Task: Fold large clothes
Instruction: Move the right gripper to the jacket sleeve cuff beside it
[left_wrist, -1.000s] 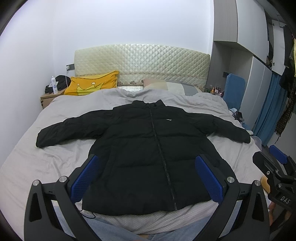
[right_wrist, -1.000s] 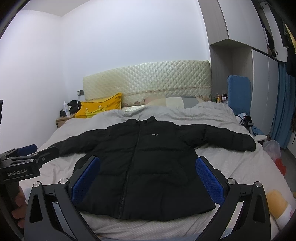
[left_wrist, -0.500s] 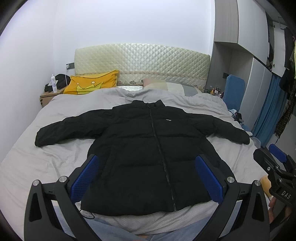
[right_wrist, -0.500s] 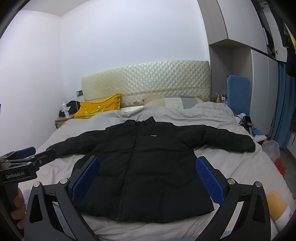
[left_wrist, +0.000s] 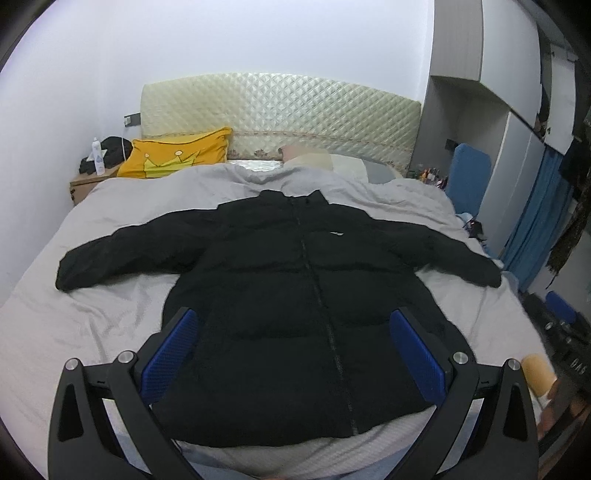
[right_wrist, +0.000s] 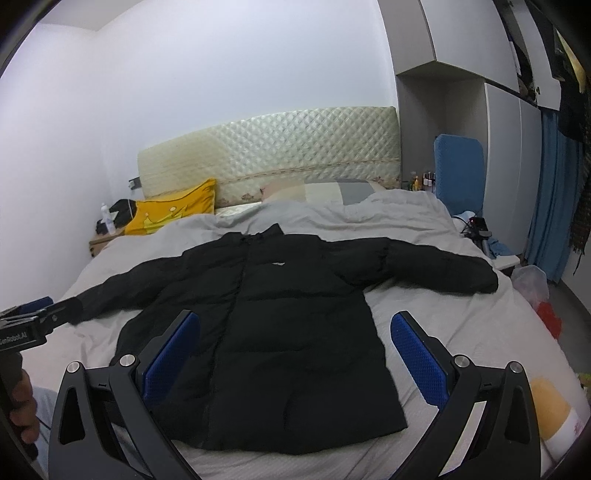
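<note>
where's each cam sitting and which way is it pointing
Left wrist: on the left gripper at the bed's foot, facing the headboard over the black puffer jacket; own open blue-padded fingers show.
Right wrist: on the right gripper, further right, same heading; own open fingers, plus the left gripper and its hand at left.
Shared: jacket, headboard, yellow crown pillow.

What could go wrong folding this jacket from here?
1. The black puffer jacket is thick and smooth, so a shallow pinch may slip out of the left gripper or right gripper, both open and holding nothing.
2. Its hem lies near the foot edge of the bed; a pull toward the person could drag it off.
3. The grey cover is loose and wrinkled, so a grab at a sleeve may catch it too.
</note>
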